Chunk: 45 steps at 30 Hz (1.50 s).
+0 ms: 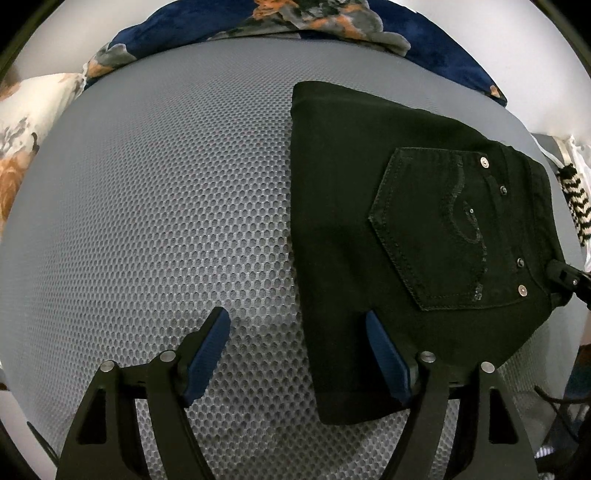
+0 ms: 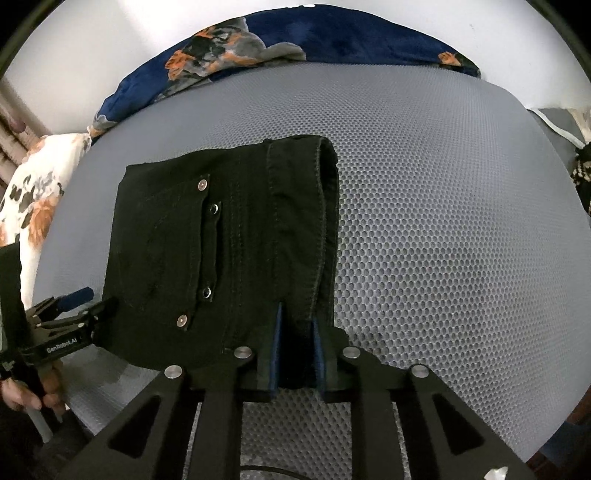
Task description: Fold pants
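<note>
Black pants (image 1: 388,240) lie folded into a compact stack on a grey mesh mat (image 1: 166,221), back pocket with rivets facing up. My left gripper (image 1: 297,325) is open and empty, its right finger over the stack's near left edge. It also shows at the left of the right wrist view (image 2: 79,302). In the right wrist view the pants (image 2: 221,240) fill the centre left. My right gripper (image 2: 297,314) is shut on the pants' near edge by the waistband seam. Its tip shows at the right edge of the left wrist view (image 1: 565,275).
A navy floral blanket (image 1: 295,18) lies bunched along the far edge of the mat. A white floral pillow (image 2: 33,192) sits at the left. A black and white patterned cloth (image 1: 578,206) hangs at the right. Bare mesh (image 2: 443,221) stretches right of the pants.
</note>
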Each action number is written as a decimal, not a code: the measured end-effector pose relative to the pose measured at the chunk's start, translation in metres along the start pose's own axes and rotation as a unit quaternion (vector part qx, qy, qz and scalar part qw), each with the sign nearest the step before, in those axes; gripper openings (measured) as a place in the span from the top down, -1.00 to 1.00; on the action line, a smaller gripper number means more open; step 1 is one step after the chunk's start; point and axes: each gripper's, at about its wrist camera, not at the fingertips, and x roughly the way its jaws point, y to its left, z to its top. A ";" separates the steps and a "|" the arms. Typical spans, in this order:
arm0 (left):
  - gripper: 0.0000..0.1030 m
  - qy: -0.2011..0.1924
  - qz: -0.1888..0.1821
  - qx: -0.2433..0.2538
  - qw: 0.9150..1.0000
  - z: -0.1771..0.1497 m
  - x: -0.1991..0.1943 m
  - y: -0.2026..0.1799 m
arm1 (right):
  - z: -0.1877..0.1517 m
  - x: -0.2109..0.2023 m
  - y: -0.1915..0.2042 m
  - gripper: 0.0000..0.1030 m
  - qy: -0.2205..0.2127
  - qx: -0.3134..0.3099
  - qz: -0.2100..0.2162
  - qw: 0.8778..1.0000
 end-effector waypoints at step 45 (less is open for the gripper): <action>-0.53 0.017 0.008 -0.022 1.000 0.048 0.014 -0.017 | 0.021 0.024 -0.034 0.02 0.041 0.020 0.069 0.997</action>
